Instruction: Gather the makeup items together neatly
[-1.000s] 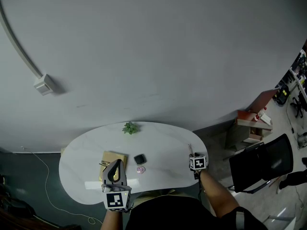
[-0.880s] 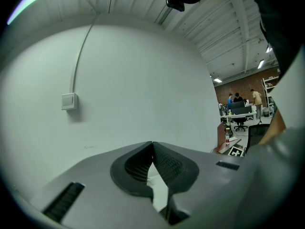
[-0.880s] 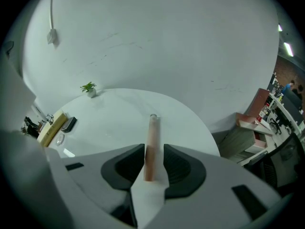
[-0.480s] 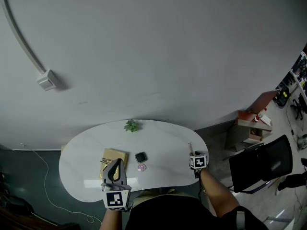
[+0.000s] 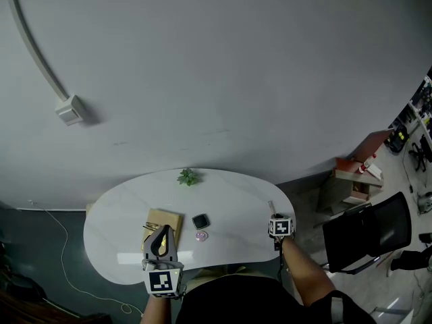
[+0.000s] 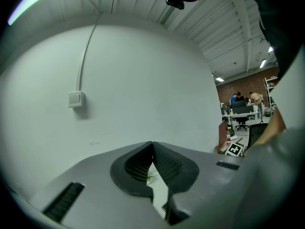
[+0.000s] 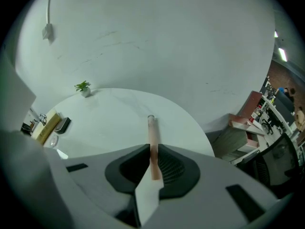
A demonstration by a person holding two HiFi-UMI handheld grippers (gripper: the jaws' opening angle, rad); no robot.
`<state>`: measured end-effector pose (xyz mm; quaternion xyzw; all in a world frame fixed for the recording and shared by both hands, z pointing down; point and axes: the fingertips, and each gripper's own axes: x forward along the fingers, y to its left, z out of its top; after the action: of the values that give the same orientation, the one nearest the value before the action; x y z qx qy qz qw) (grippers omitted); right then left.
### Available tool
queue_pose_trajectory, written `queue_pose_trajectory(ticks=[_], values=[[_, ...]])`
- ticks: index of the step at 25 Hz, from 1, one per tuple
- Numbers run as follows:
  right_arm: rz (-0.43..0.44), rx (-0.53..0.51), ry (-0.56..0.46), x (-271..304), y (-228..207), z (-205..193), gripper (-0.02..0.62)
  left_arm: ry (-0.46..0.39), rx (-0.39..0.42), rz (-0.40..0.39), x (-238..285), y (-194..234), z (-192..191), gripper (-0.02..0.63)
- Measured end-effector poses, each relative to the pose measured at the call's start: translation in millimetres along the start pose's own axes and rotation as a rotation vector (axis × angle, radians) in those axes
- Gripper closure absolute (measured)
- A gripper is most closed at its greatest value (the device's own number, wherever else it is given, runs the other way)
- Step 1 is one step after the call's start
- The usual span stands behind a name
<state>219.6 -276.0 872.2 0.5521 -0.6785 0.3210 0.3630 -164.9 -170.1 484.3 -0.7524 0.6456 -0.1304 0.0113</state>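
Narrowed since before, right claw [image 7: 152, 150] was closing on the pencil [image 7: 151, 133], near end; light, stiff, likely slippery. Left claw [image 6: 152, 146] sat closed, empty.

One pencil [image 7: 152, 140]; one compact [image 5: 200, 221]; one plant [image 5: 188, 177]

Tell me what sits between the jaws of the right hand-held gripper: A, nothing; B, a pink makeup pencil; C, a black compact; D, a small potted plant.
B: the jaws of the right hand-held gripper are closing with a pink makeup pencil between them.
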Motion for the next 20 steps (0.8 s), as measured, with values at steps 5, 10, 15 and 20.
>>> queue_pose_trajectory(ticks=[5, 10, 15, 20], values=[[-0.009, 0.051, -0.015, -1.5, -3.0, 1.5, 0.526, 0.01, 0.019, -0.005, -3.6, 1.7, -1.7, 0.584], [0.002, 0.168, -0.018, -1.4, -6.9, -1.5, 0.526, 0.005, 0.014, -0.006, -6.2, 3.2, -2.9, 0.584], [0.012, 0.271, -0.024, -1.7, -10.7, -4.0, 0.526, 0.008, 0.014, -0.01, -8.8, 4.5, -5.3, 0.584], [-0.004, 0.256, -0.024, -3.1, -12.4, -5.4, 0.526, 0.011, 0.024, -0.008, -12.3, 6.2, -4.5, 0.584]])
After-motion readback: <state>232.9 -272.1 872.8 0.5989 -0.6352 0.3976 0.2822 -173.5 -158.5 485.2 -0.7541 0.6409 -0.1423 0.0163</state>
